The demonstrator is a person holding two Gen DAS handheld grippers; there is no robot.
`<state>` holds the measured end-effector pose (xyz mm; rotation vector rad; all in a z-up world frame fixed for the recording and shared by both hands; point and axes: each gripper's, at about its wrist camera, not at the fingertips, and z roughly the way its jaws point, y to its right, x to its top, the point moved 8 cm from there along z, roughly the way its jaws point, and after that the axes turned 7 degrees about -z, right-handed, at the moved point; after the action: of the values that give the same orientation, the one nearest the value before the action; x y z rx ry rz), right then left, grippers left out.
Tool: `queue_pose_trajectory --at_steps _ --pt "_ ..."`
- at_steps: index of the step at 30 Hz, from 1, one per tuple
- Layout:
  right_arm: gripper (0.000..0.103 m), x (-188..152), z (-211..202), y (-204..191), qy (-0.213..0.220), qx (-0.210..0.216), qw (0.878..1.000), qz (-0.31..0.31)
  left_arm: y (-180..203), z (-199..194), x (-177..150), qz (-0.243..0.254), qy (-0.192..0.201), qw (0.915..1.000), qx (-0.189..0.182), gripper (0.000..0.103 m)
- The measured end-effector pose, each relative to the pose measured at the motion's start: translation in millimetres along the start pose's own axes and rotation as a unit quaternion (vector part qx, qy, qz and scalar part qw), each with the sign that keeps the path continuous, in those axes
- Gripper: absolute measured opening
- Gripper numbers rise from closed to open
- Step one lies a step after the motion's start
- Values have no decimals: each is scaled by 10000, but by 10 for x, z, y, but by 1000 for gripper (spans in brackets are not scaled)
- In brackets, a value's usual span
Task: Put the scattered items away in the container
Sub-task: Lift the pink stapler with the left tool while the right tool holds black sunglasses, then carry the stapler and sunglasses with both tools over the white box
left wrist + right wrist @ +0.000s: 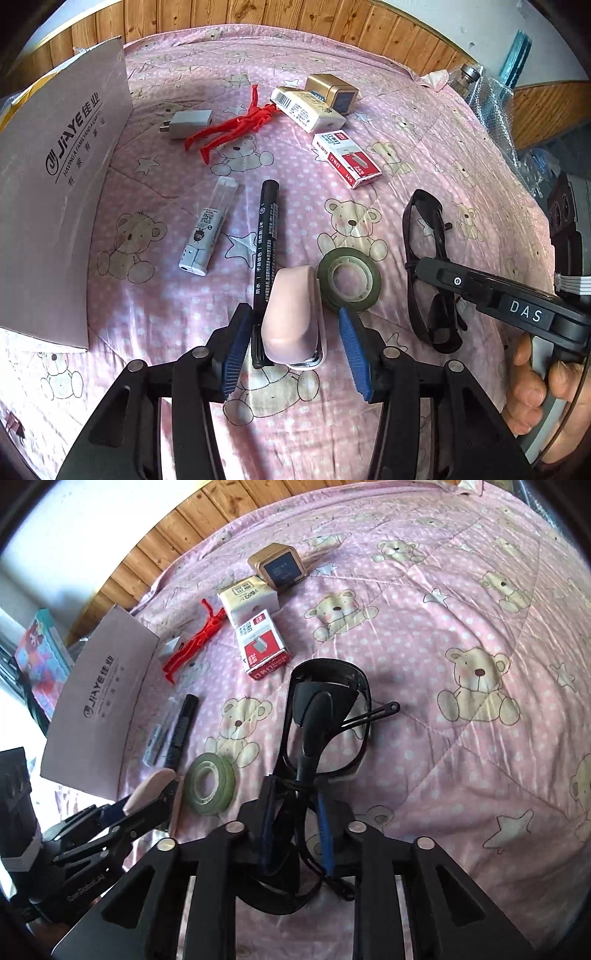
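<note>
Two grippers work beside the grey cardboard box (pixel 55 192): the left gripper (pixel 295 332) gapes around a pale pink rounded stapler (pixel 291 314), unclenched; the right gripper (pixel 295 834) is clamped on glossy black-framed plastic glasses (pixel 325 720), farther from the box.

Open quilt (pixel 461 602) right of glasses (pixel 325 720), tape roll (pixel 349 282) and marker (pixel 265 236) crowding pink stapler (pixel 293 317)

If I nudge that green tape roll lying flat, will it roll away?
Probably not: the green tape roll lies flat on its side on the soft pink quilt, so it should slide or drag. Its hollow core suggests it is light. Tipped on edge, it could roll.
</note>
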<state>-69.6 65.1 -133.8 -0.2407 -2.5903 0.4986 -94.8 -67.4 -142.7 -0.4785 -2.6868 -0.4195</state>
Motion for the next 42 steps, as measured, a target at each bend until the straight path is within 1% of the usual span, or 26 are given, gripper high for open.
queue_pose_trajectory --at_steps 1,4,6,8,9,10,11,13,14,15,16,17,18,19,20,21,22,23,24,25,28,34,42 --pt "19 -16 -54 -15 10 9 10000 -34 -7 -19 -2 42 35 10000 16 28" --pt "19 -77 -213 -58 50 46 10000 -72 -8 -188 -45 12 60 9998 -171 28" --pt "21 -101 -226 -81 47 -8 9999 -148 9 -269 -87 -43 35 9993 -358 28" --pt "25 -116 -185 -64 36 -174 9997 -166 9 -279 -115 -144 35 9991 -397 30" --pt "30 -134 -144 -49 -6 -241 9996 -168 41 -252 -114 -130 3 9987 -493 36" --pt "31 -161 -99 -28 -48 -265 9995 -146 88 -202 -134 -86 -91 9983 -575 37" --pt "30 -192 -49 -12 -96 -251 9996 -130 123 -149 -159 -59 -145 9982 -581 37" --pt "26 -224 -60 7 -58 -229 9997 -110 133 -25 -220 -66 -227 9988 -436 37" --pt "23 -240 -85 7 -81 -162 9998 -72 114 12 -258 -50 -255 9990 -358 35" --pt "22 -253 -121 4 -63 -113 9999 -55 106 12 -296 19 -264 9991 -322 31" --pt "21 -265 -148 1 -52 -138 9999 -60 99 -9 -333 69 -253 9992 -303 30" --pt "24 -272 -154 2 -41 -137 9999 -43 92 -32 -362 97 -234 9993 -272 30" --pt "25 -273 -144 1 -30 -95 9999 12 86 -45 -377 122 -208 9994 -243 30" --pt "32 -282 -101 3 -81 -92 9999 35 83 -43 -381 102 -185 9995 -228 30" --pt "33 -286 -76 -16 -68 -104 9999 -20 74 -6 -391 35 -227 9995 -208 33" --pt "33 -280 -75 -39 -14 -198 9997 -125 84 7 -389 27 -166 9996 -221 37" --pt "31 -286 -69 -57 -9 -270 9994 -199 105 1 -372 114 -117 9997 -198 37" --pt "24 -288 -77 -53 15 -302 9994 -194 123 8 -385 198 -109 9996 -152 33" --pt "22 -288 -101 -39 67 -216 9997 -84 125 3 -390 230 -82 9996 -122 27" --pt "20 -287 -135 -40 119 -113 9999 -18 115 -5 -398 209 -108 9996 -152 27" --pt "19 -286 -228 -93 224 -19 9997 -36 92 -113 -384 197 -17 9997 -152 27" --pt "19 -275 -339 -249 338 199 9992 -10 72 -368 -329 30 146 9993 -339 27" --pt "19 -268 -410 -507 427 468 9979 -131 -5 -722 -196 -127 486 9982 -318 27"
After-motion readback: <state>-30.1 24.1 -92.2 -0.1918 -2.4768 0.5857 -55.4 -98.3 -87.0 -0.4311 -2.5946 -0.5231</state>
